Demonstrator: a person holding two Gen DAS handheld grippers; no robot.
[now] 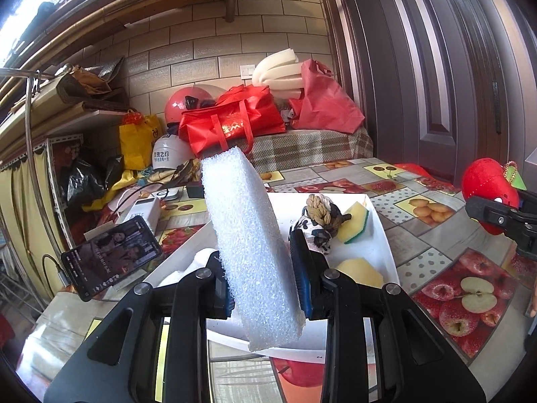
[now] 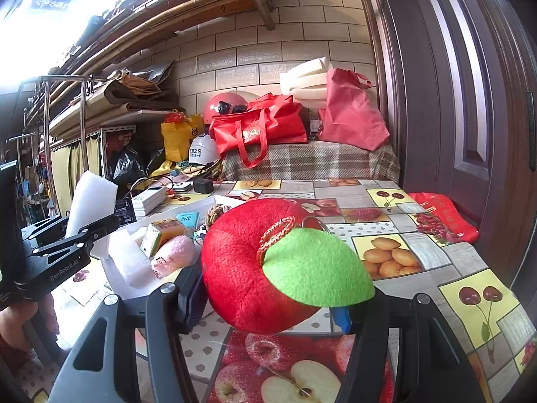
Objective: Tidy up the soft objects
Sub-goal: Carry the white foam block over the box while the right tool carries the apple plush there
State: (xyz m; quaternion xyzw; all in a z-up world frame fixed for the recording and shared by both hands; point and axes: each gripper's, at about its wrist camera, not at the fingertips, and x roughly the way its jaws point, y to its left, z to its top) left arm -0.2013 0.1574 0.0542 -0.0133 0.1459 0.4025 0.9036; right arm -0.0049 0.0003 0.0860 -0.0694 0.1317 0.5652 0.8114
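Note:
My left gripper (image 1: 265, 285) is shut on a white foam block (image 1: 248, 241) and holds it upright above the white tray (image 1: 382, 235). In the tray lie a rope knot toy (image 1: 319, 213), a yellow-green sponge (image 1: 354, 223) and a yellow sponge (image 1: 360, 270). My right gripper (image 2: 272, 299) is shut on a red plush apple (image 2: 255, 268) with a green leaf, held above the table; it shows at the right edge of the left wrist view (image 1: 488, 198). The right wrist view shows the foam block (image 2: 92, 203), a pink soft roll (image 2: 174, 255) and white foam (image 2: 129, 262) in the tray.
The table has a fruit-print cloth (image 2: 386, 252). A phone (image 1: 110, 258) leans at the tray's left. A power bank (image 1: 142, 211) and cables lie behind. Red bags (image 1: 235, 121), helmets and foam pile on a plaid bench at the back. A door stands at right.

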